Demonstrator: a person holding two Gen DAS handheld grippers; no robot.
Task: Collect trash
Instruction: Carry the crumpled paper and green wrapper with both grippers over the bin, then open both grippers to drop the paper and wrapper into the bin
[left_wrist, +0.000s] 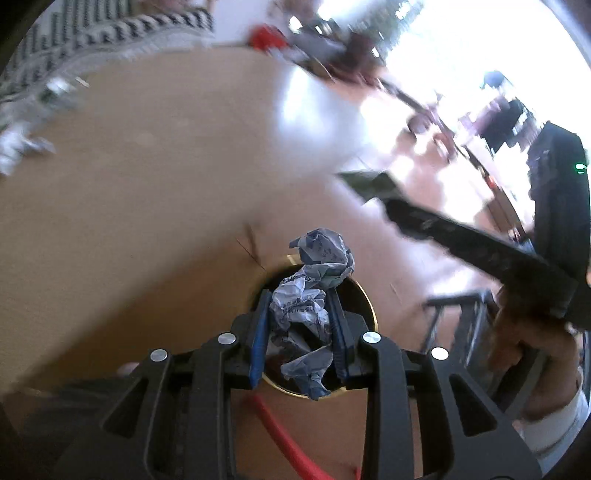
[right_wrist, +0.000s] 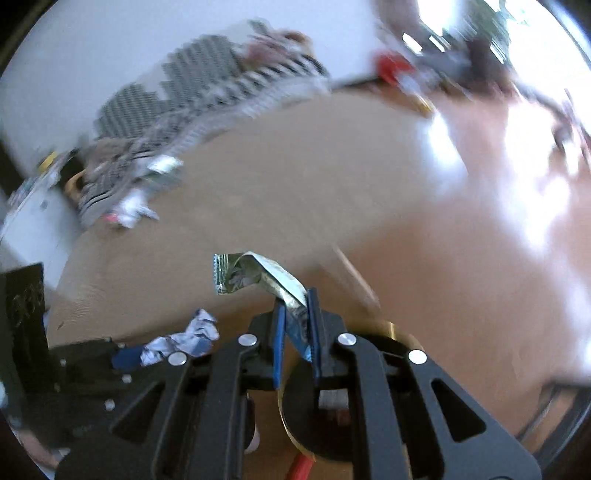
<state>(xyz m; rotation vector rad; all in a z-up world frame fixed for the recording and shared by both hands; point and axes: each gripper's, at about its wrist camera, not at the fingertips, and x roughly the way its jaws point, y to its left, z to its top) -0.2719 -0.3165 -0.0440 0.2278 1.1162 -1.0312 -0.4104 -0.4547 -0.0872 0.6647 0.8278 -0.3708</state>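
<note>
Crumpled blue-white paper wad (left_wrist: 310, 295) in left tongs (left_wrist: 300, 306)

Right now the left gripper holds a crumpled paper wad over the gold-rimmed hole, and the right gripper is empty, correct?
Not quite. The right gripper is not empty: the right wrist view shows it shut on a foil wrapper. The left gripper does hold the crumpled paper wad over the gold-rimmed hole.

My left claw (left_wrist: 299, 325) is black with blue pads, pinching a pale grey-blue crumpled paper (left_wrist: 310, 295) (faint print on it). My right claw (right_wrist: 297, 332) matches, gripping a green-and-silver foil wrapper (right_wrist: 255, 275). The table (left_wrist: 129, 203) is tan; a brass-rimmed hole (left_wrist: 369, 306) shows black inside.
</note>
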